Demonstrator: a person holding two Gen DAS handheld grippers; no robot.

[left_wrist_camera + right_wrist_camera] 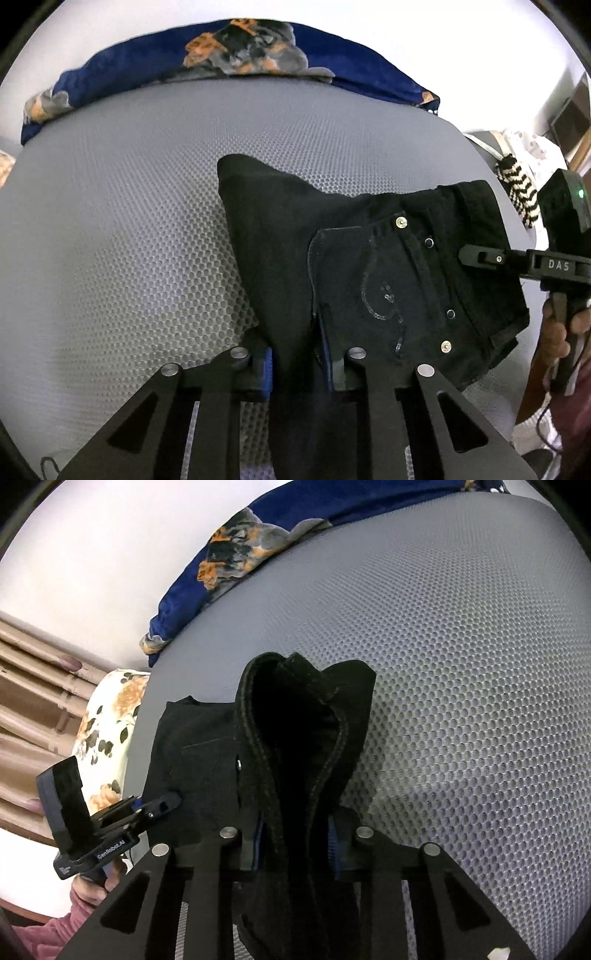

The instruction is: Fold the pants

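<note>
Black pants [369, 258] lie bunched on the grey mesh mattress [129, 221], rivets and a pocket seam facing up. At the bottom of the left wrist view, my left gripper [299, 369] is shut on a fold of the black cloth pinched between its blue pads. My right gripper [471, 255] comes in from the right and grips the waistband edge. In the right wrist view, the right gripper [295, 849] is shut on a thick seam of the pants [295, 720], which rises lifted in front of it. The left gripper [168, 803] holds the far left side of the cloth.
A blue floral blanket [221, 55] runs along the far edge of the mattress [461, 664]. A black-and-white striped item [517, 188] hangs off its right side. A floral pillow [107, 731] and brown curtains [29, 701] stand beyond the left edge. A hand [557, 332] holds the right gripper's handle.
</note>
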